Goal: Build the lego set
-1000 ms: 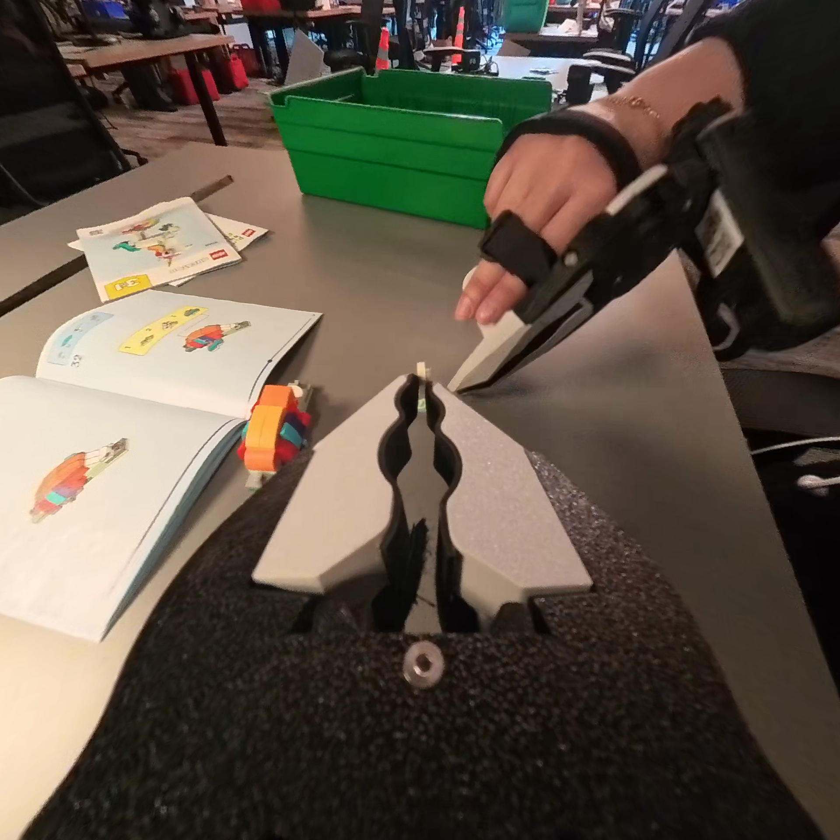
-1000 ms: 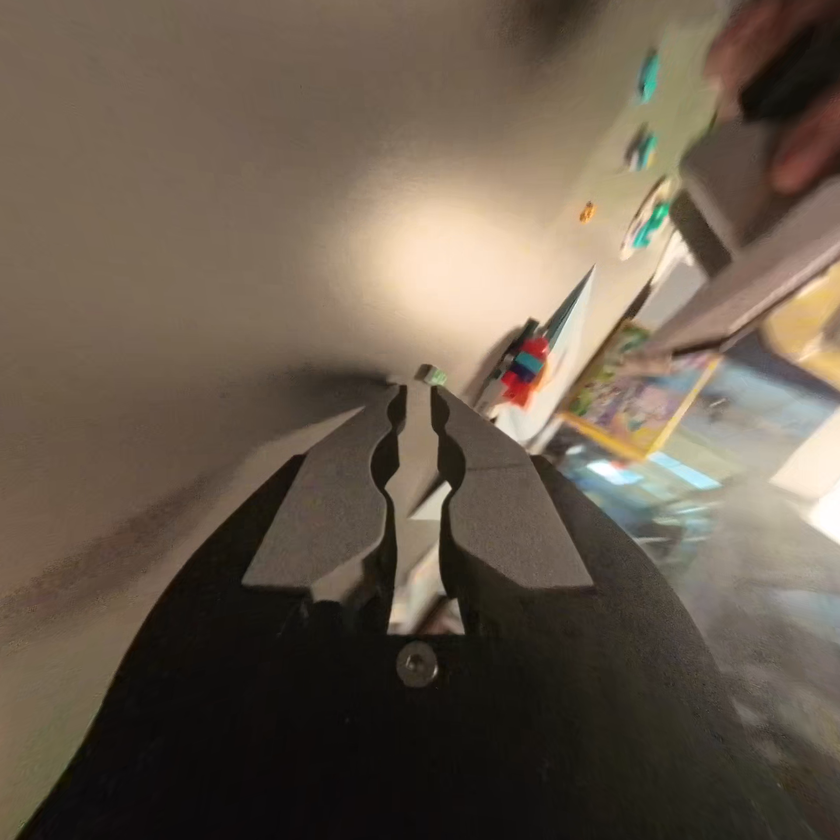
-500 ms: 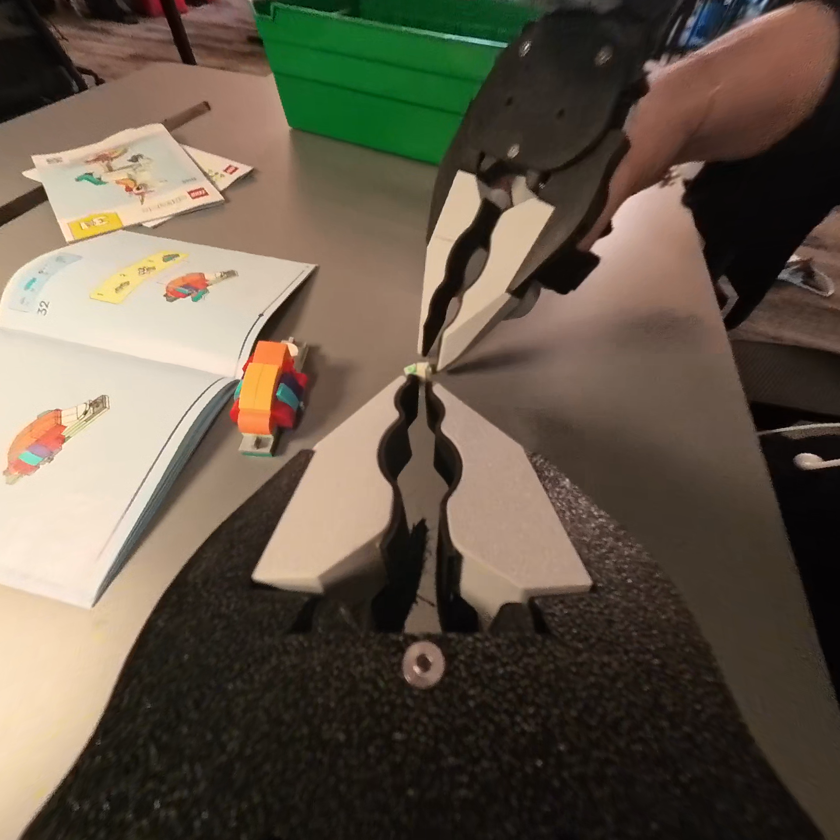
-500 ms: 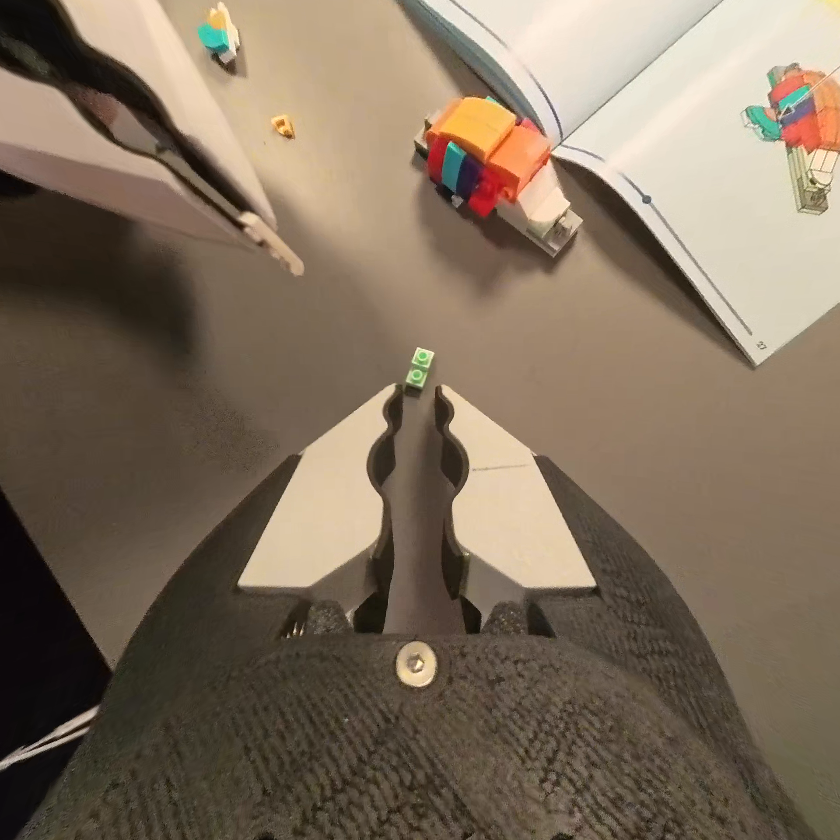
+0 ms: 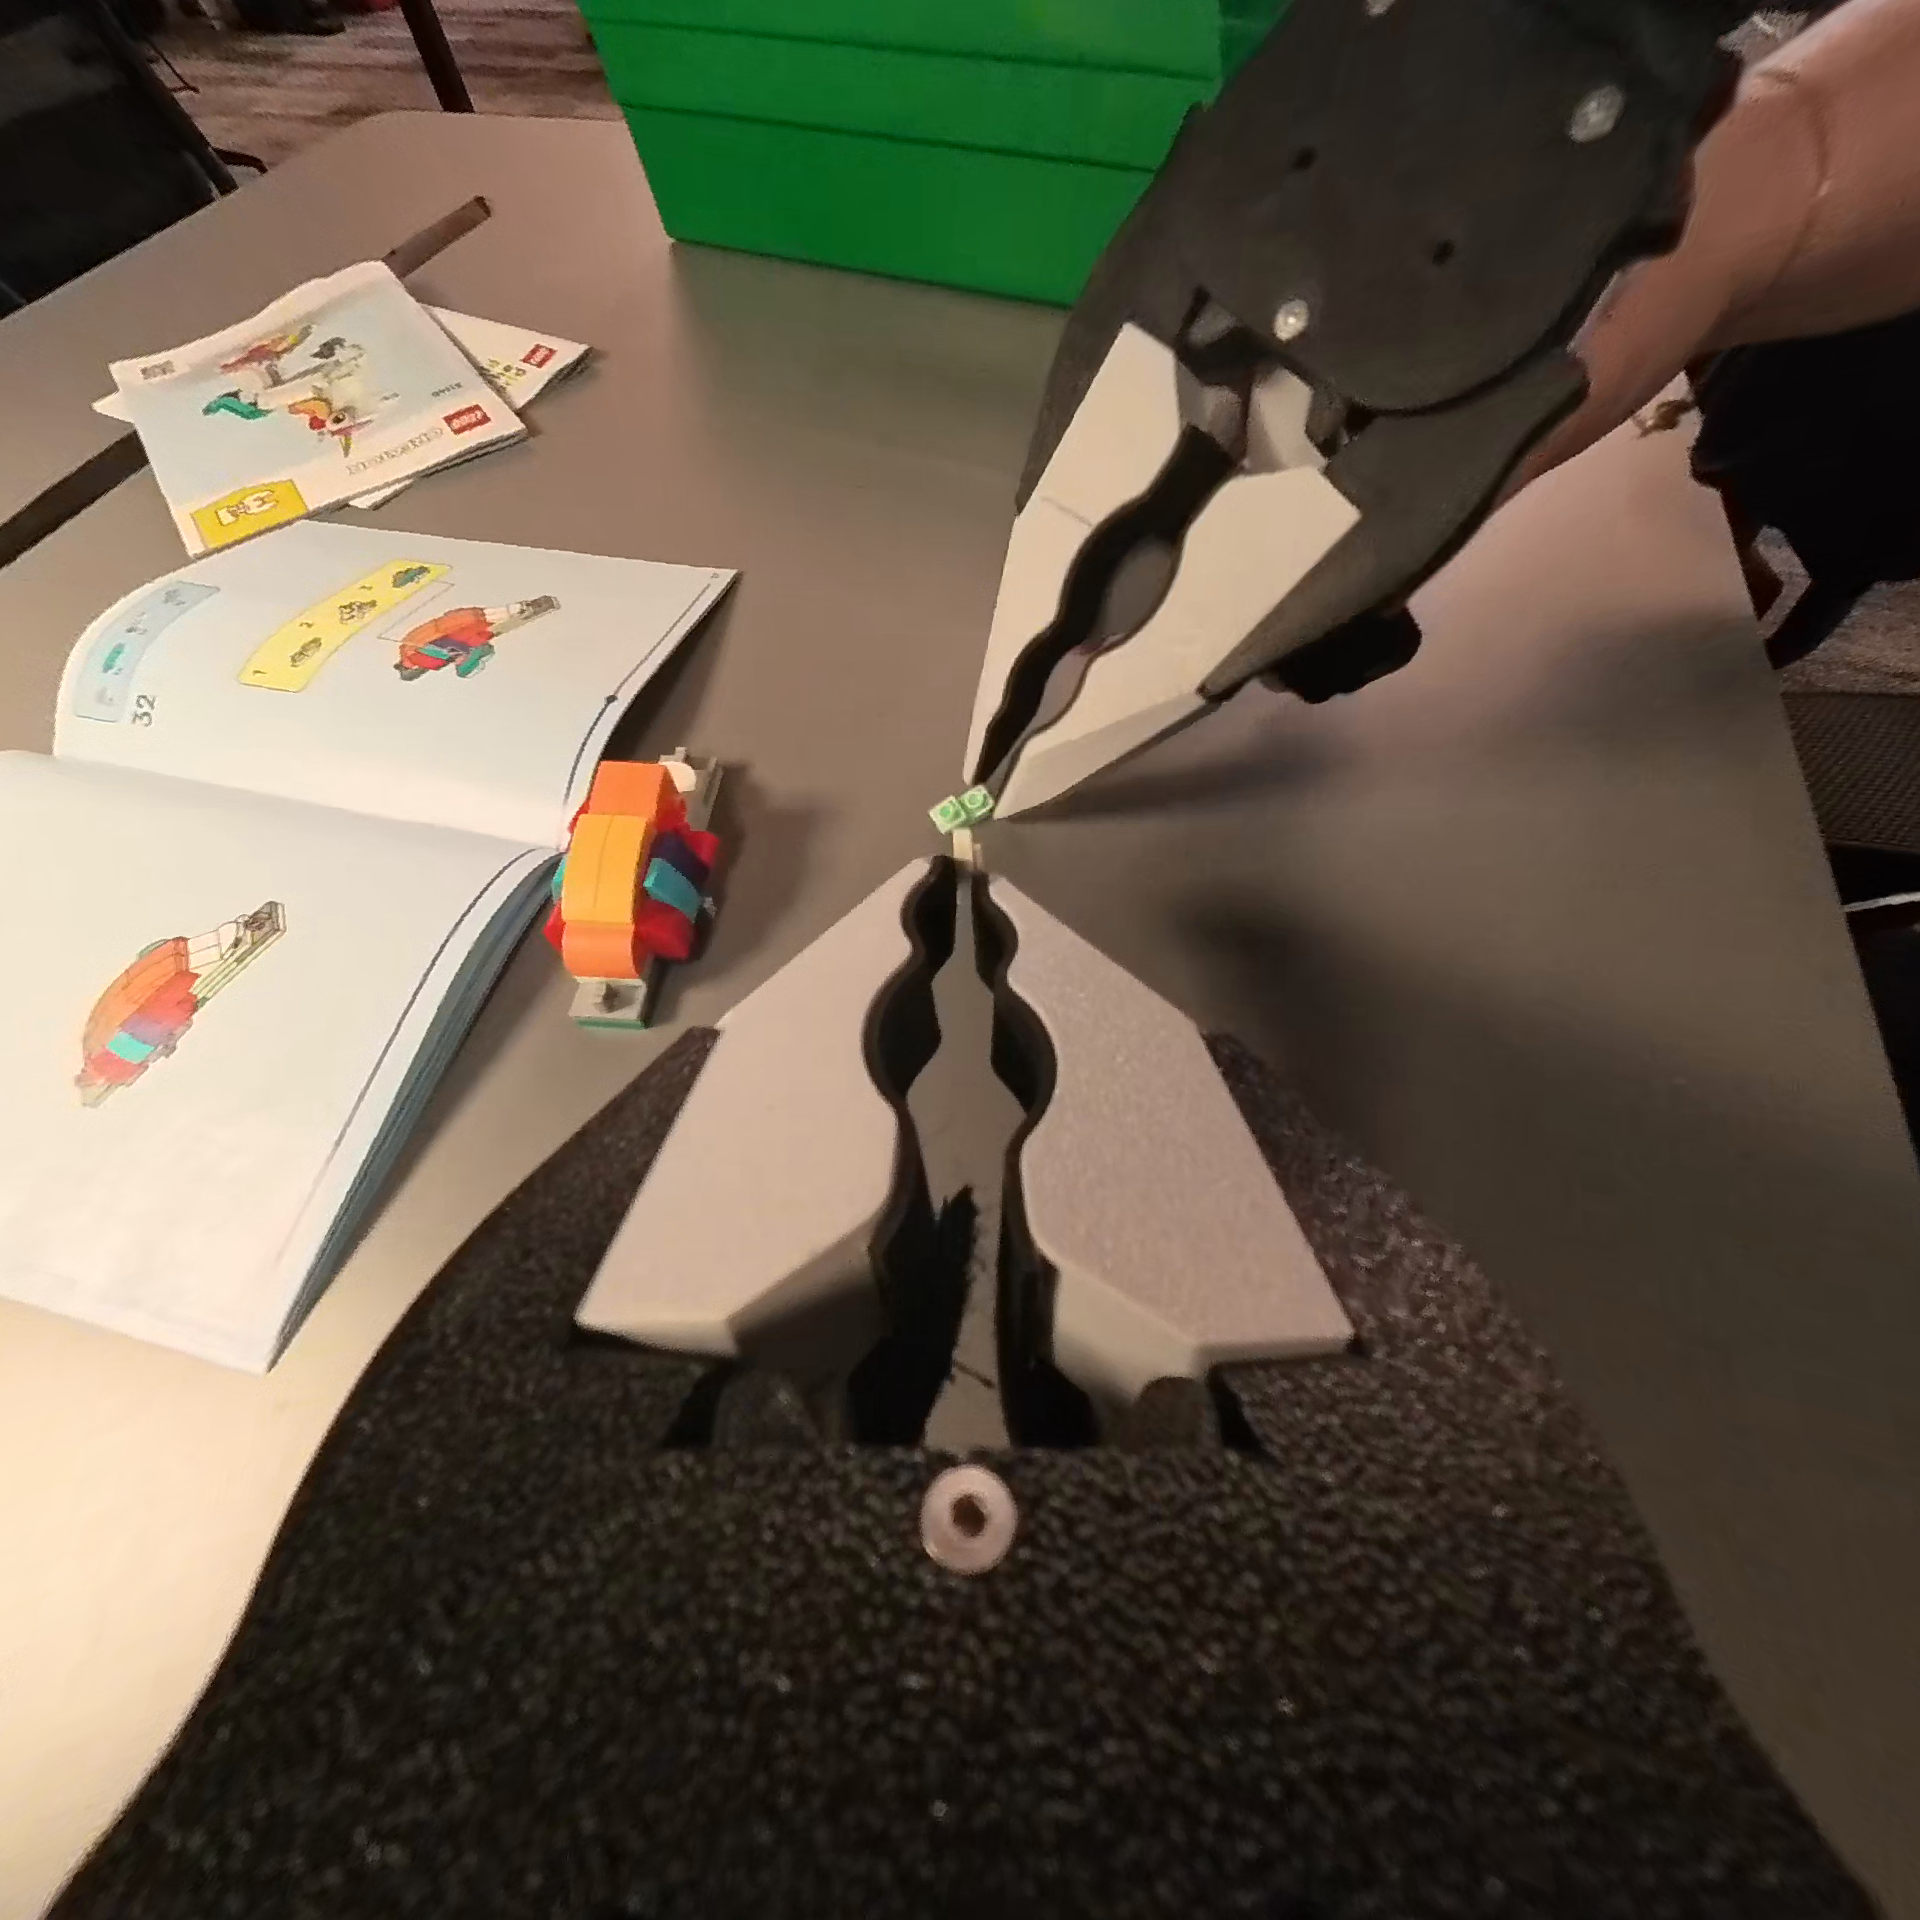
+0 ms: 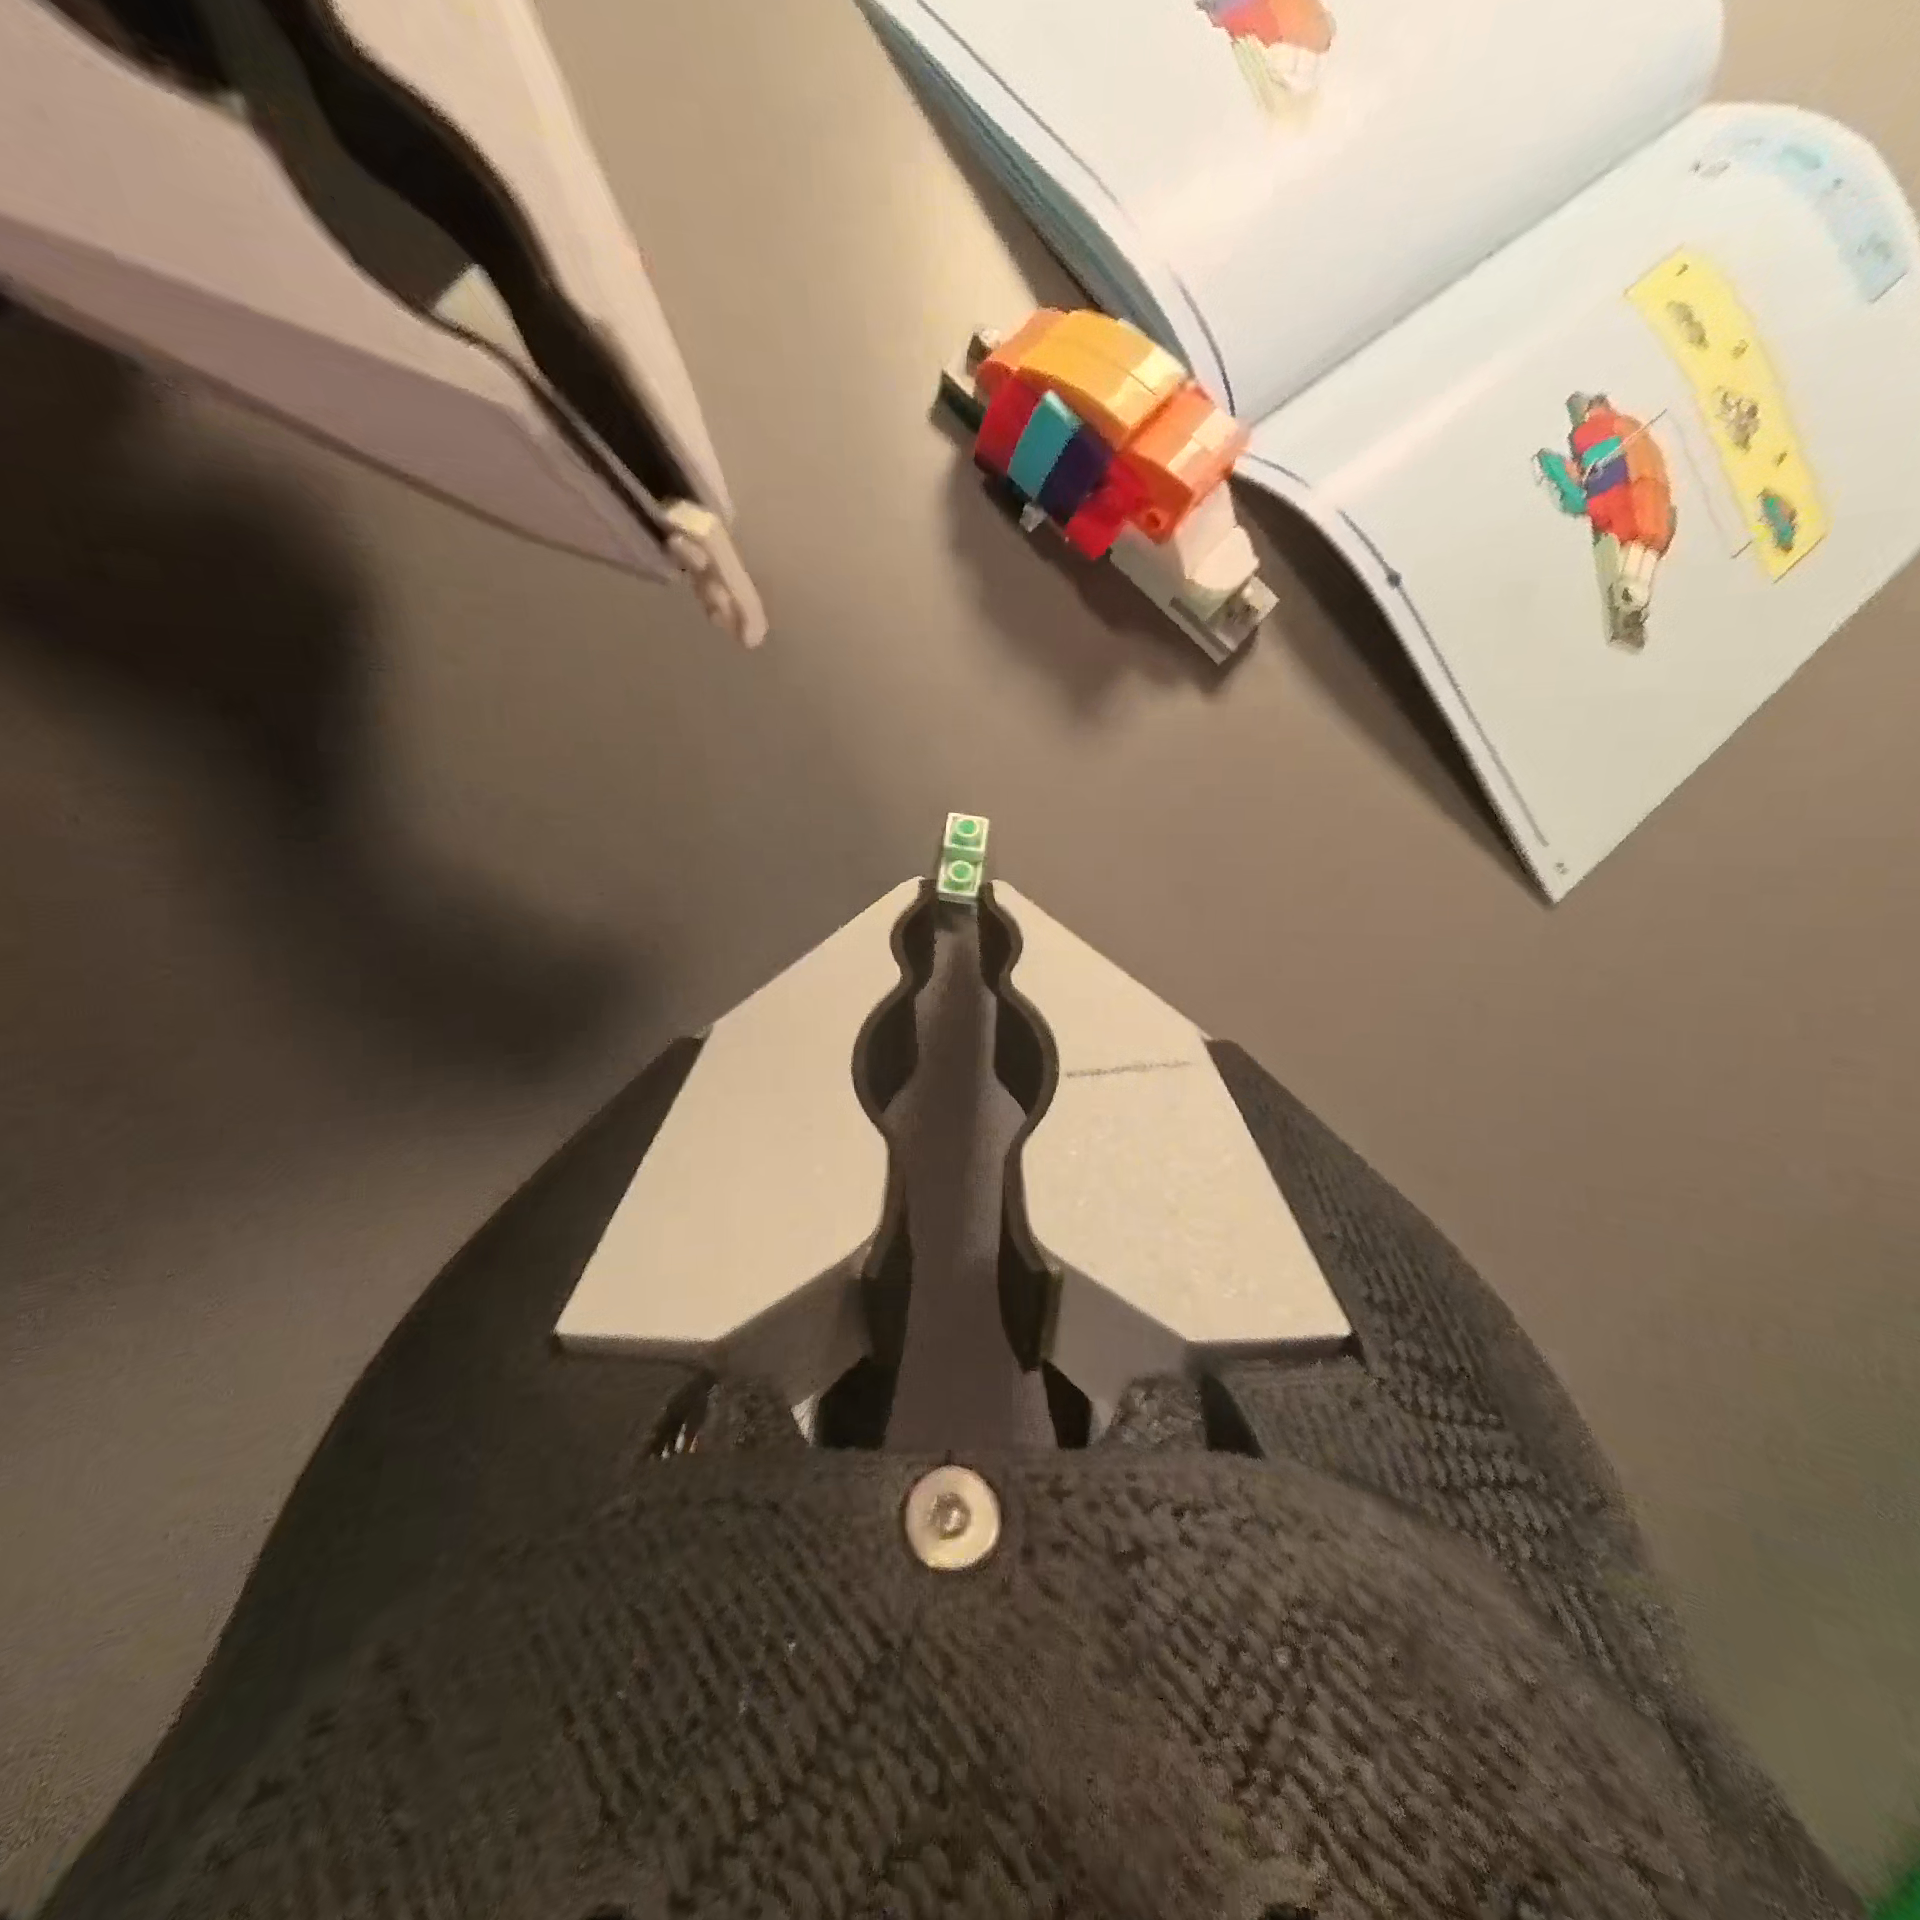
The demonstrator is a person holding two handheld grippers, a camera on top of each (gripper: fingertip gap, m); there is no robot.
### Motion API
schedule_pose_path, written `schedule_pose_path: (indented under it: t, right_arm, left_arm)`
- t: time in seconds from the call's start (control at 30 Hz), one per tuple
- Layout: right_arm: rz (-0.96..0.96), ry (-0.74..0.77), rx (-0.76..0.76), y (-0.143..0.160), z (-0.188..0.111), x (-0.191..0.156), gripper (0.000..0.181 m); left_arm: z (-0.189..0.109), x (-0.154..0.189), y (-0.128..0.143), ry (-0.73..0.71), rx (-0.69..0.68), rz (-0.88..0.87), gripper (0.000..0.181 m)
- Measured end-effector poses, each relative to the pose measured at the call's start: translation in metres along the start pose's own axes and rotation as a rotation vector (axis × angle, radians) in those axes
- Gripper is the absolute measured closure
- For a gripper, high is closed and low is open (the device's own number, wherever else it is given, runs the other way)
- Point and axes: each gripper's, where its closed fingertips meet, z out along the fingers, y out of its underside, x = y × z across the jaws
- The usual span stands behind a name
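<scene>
Green plate, two studs, pinched at one end by the right gripper, its jaws closed on it with the far stud poking out past the tips. Across from it the left gripper has its jaws clamped on a thin cream piece, which sticks out beyond its tips. In the left wrist view the two parts sit tip to tip, nearly touching, above the grey table. Looks like a mid-air join: green onto cream. To do it well, I'd say square the plate flat against the cream piece before pressing, line stud to socket, then push straight along the stud axis, no twist. The grip on each is tiny, so either part could pivot or pop free under a skewed push; firm squeeze, slow closing. The half-built model, orange, red and teal, lies beside the open booklet, apart from both grippers, waiting for this sub-piece.
</scene>
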Motion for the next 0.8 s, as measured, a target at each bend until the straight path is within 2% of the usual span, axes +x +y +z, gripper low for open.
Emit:
schedule_pose_path:
  t: [0.03, 0.1, 0.17, 0.33, 0.4, 0.5, 0.8]
  right_arm:
    - [-0.048, 0.013, -0.002, -0.001, 0.000, 0.000, 0.175]
    - [-0.190, 0.040, 0.002, -0.005, -0.001, -0.001, 0.175]
    - [-0.417, 0.107, -0.007, -0.008, -0.003, 0.001, 0.175]
    - [-1.255, 0.317, -0.066, -0.012, -0.009, -0.004, 0.175]
    - [-1.506, 0.342, -0.079, -0.008, -0.008, -0.009, 0.175]
    - [-1.702, 0.359, -0.088, -0.004, -0.009, -0.010, 0.175]
    - [-1.996, 0.323, -0.088, 0.012, -0.012, -0.013, 0.178]
  left_arm:
    - [-0.001, -0.001, 0.000, -0.002, 0.003, -0.002, 0.180]
    - [-0.002, -0.003, -0.001, -0.008, 0.010, -0.005, 0.180]
    - [-0.003, -0.005, -0.003, -0.017, 0.017, -0.005, 0.180]
    - [-0.004, -0.006, -0.003, -0.019, 0.024, -0.009, 0.180]
    - [-0.004, -0.005, -0.003, -0.020, 0.021, -0.006, 0.180]
    - [-0.003, -0.005, -0.002, -0.020, 0.016, -0.001, 0.180]
    - [-0.002, -0.003, -0.001, -0.013, 0.009, 0.002, 0.180]
